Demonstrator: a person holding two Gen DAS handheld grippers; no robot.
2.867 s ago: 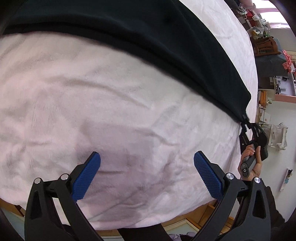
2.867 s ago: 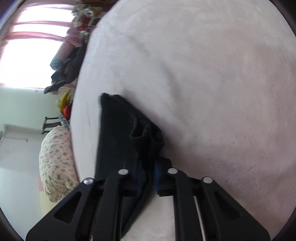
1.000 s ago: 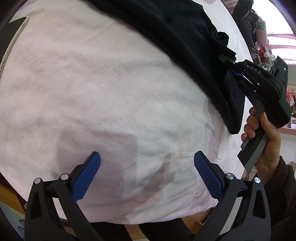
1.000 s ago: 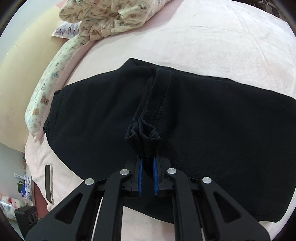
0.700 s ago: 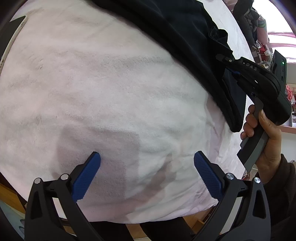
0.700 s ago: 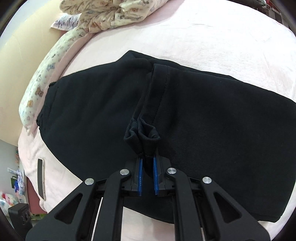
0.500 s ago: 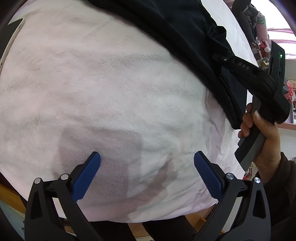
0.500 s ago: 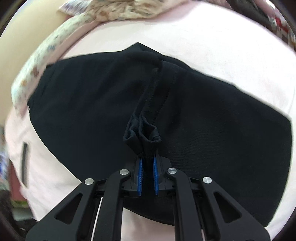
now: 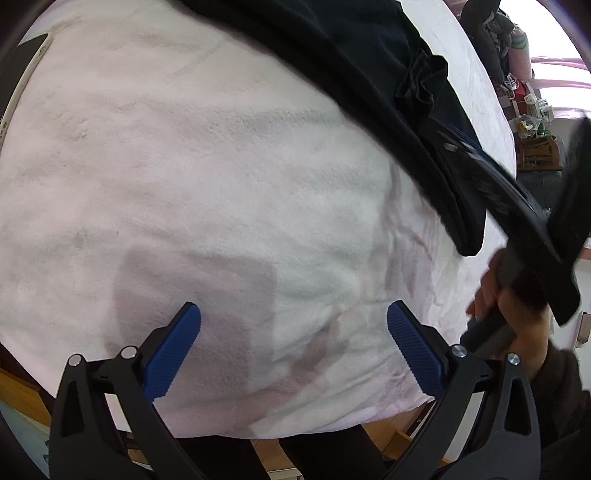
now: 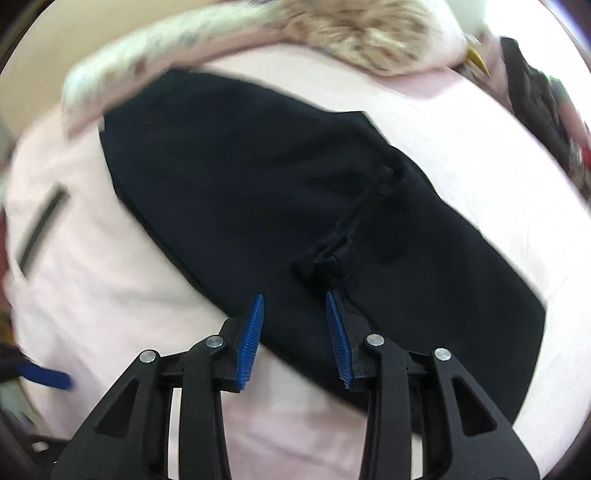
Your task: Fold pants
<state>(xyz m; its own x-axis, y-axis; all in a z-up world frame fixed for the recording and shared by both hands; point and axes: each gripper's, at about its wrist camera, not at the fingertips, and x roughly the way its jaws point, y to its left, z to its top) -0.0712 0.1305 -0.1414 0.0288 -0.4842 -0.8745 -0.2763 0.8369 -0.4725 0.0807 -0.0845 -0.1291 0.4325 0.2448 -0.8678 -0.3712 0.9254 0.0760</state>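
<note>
The black pants (image 10: 280, 192) lie folded over on the pink bed cover (image 10: 122, 295), with a bunched cuff (image 10: 325, 262) resting on top. My right gripper (image 10: 295, 328) is open and empty, just short of that cuff. In the left wrist view the pants (image 9: 369, 62) run across the top right, with the right gripper (image 9: 454, 144) blurred over them. My left gripper (image 9: 293, 332) is wide open and empty above the bare cover near the bed's front edge.
Floral pillows (image 10: 280, 26) lie beyond the pants. A dark flat phone-like object (image 10: 42, 229) lies on the cover at the left. Dark clothes (image 10: 535, 92) sit at the far right. The bed's wooden frame (image 9: 22, 398) shows below the cover.
My right gripper has opened and let go of the cuff, which now lies on the folded pants, and it has drawn back a little. The left gripper stays open over the cover.
</note>
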